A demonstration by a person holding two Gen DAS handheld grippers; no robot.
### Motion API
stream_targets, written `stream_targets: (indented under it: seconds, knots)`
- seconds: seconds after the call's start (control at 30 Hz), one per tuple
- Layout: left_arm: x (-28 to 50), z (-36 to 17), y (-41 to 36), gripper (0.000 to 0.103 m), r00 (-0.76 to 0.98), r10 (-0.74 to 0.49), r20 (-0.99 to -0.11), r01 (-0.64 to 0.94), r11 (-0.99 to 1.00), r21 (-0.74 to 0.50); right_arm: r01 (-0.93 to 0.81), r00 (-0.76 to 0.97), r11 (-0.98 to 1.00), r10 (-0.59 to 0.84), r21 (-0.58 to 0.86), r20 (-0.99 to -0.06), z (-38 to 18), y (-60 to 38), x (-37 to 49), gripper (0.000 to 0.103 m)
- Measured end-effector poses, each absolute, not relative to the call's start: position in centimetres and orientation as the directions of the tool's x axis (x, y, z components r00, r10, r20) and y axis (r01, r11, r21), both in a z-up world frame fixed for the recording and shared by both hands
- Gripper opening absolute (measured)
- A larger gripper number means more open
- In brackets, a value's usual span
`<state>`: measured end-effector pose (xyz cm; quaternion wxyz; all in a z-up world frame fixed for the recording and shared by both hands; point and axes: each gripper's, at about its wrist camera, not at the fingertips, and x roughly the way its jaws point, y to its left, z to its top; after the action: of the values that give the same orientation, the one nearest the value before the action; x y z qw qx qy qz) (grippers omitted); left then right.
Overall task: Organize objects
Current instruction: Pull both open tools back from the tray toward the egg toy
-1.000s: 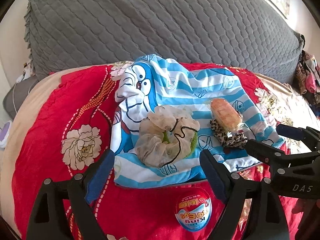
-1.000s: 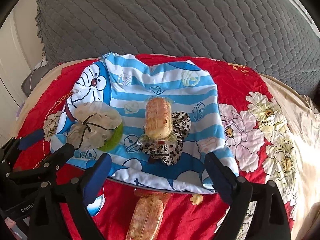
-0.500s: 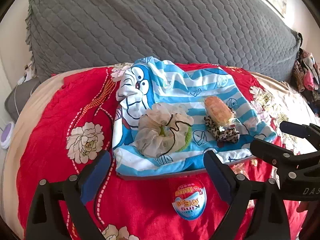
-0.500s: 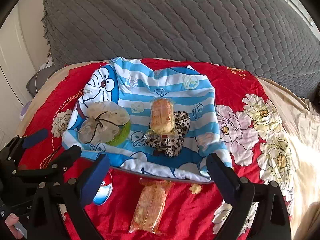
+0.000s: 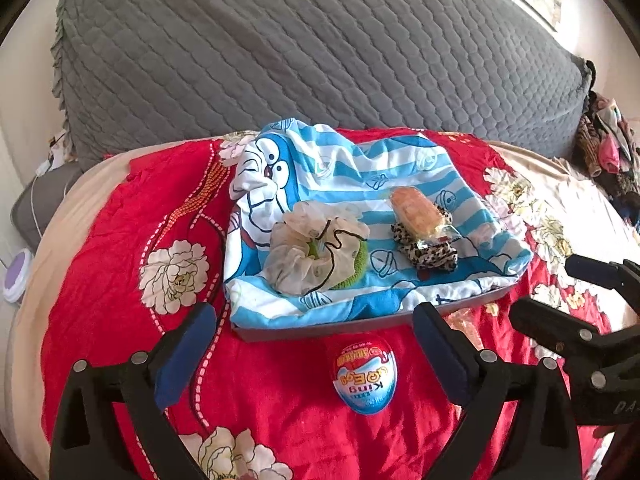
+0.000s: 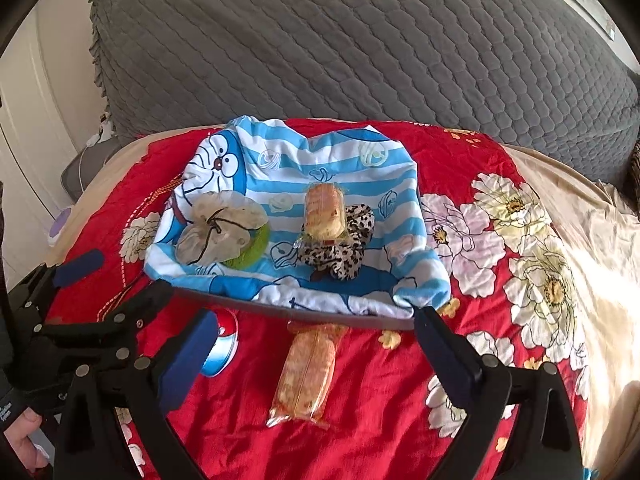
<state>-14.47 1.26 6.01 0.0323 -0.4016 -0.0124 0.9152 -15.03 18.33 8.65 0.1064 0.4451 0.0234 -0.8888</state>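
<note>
Two grippers hovering over a red floral bedspread (image 5: 120,240), both empty; going left to right: left gripper (image 5: 316,356) sitting with jaws spread wide, having just been opening, nothing between the blue pads, only the blue-and-red foil egg-shaped candy (image 5: 366,376) lying on the bedspread below the gap, untouched; a flat tray draped in a blue-and-white striped cartoon-cat cloth (image 5: 360,176) lying just beyond the egg; on the cloth's left side a cream ruffled fabric scrunchie (image 5: 316,252) resting on top of a green knitted ring (image 5: 356,268); on its right side a clear-wrapped bread roll (image 5: 416,212) lying across a leopard-print scrunchie (image 5: 428,252); right gripper (image 6: 316,356) also released, jaws wide apart, clamping nothing; a second clear-wrapped bread roll (image 6: 306,376) lying on the bedspread just in front of the tray edge, between the right gripper's fingers (image 6: 448,356) in view but not touching them; a grey quilted headboard cover (image 5: 320,48) standing behind everything; a pile of mixed clothes (image 5: 608,148) sitting at far right.
</note>
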Motion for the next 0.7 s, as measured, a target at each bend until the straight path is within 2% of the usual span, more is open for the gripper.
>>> stream_targets:
  seconds: [0.7]
  knots:
    - [-10.7,7.3,1.4,0.099,-0.685,0.063,-0.725,-0.057,-0.998,-0.033,0.205,-0.613,-0.978,-0.166,0.047,-0.772,10.1,18.5,-9.4,0.101]
